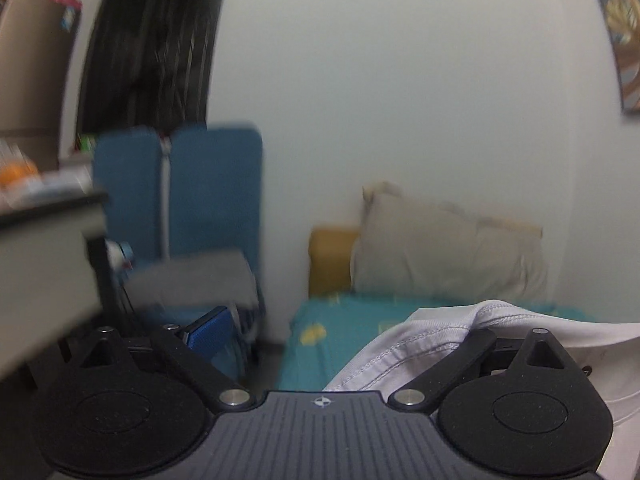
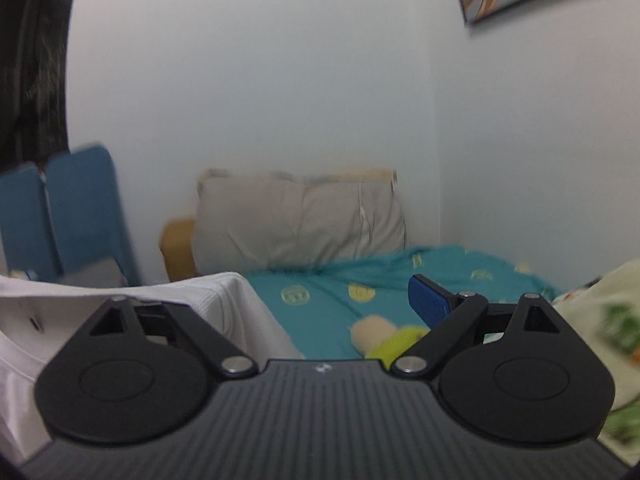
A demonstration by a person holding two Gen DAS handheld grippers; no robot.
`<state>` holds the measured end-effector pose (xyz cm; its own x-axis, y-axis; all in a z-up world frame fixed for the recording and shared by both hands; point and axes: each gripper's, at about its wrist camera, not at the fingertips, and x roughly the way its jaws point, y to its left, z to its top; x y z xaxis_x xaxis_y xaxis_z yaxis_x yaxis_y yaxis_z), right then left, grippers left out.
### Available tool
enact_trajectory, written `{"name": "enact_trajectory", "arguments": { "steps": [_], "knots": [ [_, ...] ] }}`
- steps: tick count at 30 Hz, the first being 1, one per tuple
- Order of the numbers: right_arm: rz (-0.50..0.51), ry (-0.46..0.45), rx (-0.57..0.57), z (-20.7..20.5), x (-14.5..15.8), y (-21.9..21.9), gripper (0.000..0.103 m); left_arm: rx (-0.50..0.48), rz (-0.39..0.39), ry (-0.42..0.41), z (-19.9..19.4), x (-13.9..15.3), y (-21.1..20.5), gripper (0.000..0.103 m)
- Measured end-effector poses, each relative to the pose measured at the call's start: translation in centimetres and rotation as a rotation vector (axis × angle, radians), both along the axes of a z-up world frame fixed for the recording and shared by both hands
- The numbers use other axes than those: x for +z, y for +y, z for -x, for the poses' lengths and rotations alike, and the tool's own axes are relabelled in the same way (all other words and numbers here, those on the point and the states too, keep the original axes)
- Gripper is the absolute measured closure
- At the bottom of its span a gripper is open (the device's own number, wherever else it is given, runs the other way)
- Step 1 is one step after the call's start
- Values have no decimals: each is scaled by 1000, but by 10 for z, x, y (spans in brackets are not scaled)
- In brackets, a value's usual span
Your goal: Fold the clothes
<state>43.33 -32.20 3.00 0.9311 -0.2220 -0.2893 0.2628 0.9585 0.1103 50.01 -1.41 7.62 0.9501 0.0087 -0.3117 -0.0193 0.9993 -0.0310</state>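
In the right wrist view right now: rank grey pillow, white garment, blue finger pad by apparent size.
1. Grey pillow, though the white garment is close and unsure: it is much nearer the camera and partly hidden behind the gripper body.
2. White garment.
3. Blue finger pad, clearly smallest.

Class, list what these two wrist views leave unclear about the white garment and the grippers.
- White cotton garment: left wrist view, cut off by the frame edge and gripper body; its type is unclear.
- Left gripper: its right finger is hidden by the cloth.
- Right gripper: right wrist view, left finger hidden behind the garment.
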Motion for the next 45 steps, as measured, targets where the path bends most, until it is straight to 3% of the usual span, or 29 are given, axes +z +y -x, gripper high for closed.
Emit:
{"name": "enact_trajectory", "arguments": {
  "steps": [4, 7, 9, 13, 17, 21, 26, 30, 38, 42, 45],
  "knots": [
    [-75, 184, 19, -87, -93, -21, 11, -35, -15, 204, -83, -118, -18, 7],
    [-81, 340, 84, -137, -146, -26, 11, -79, -46, 367, -127, -180, -26, 13],
    [-107, 400, 154, -158, -168, -26, 11, -135, -42, 454, -149, -196, -23, 13],
    [-214, 510, 394, -186, -178, -26, 11, -236, -16, 564, -166, -214, -19, 7],
    [-287, 488, 432, -184, -176, -24, 11, -315, -35, 553, -155, -206, -11, 4],
    [-302, 417, 367, -167, -161, -23, 11, -305, -20, 444, -113, -177, -2, 3],
    [-279, 222, 300, -127, -130, -18, 11, -242, 6, 248, -32, -123, 18, 3],
    [-336, 229, 283, -91, -101, -5, 10, -226, 56, 183, 53, -83, 37, 0],
    [-267, 139, 349, 79, -30, 35, 10, -224, 82, 153, 217, -39, 44, 0],
    [-246, 112, 333, 177, -16, 47, 10, -233, 77, 128, 284, -38, 40, 0],
    [-211, 141, 320, 236, -12, 56, 10, -222, 72, 115, 314, -48, 38, 0]
  ]
}}
